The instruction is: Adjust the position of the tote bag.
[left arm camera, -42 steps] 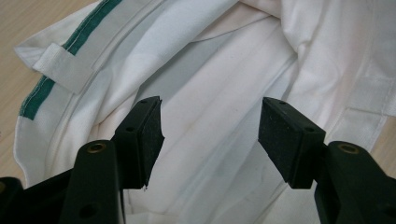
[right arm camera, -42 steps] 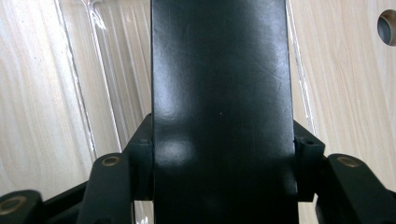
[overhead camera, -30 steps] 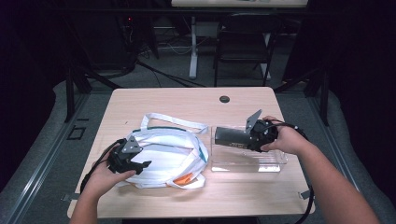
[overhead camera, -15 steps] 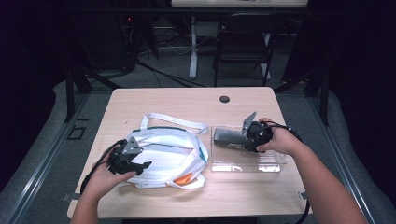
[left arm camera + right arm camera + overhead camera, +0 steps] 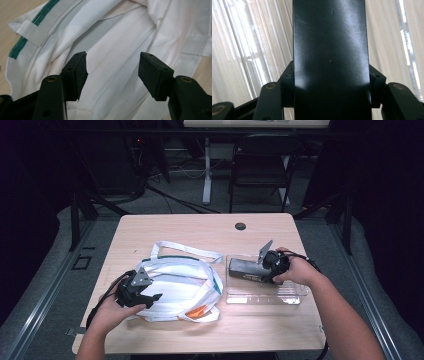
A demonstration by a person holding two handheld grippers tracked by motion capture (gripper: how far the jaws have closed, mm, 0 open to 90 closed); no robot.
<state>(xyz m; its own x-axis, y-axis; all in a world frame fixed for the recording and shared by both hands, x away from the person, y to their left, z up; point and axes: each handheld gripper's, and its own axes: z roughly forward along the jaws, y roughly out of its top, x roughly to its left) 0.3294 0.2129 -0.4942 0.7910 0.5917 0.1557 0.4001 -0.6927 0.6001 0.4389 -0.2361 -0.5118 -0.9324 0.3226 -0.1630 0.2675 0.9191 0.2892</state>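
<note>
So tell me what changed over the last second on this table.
The right gripper, jaws shut on the dark block, carried it slightly left and down over the clear tray. The left gripper stayed open over the white bag, which lay unmoved.

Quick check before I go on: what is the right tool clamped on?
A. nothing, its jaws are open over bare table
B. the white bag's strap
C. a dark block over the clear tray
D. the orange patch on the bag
C: in the right gripper view both pads press the sides of the dark block, with the ribbed clear tray behind it; the high view shows the right tool holding it over that tray.
</note>
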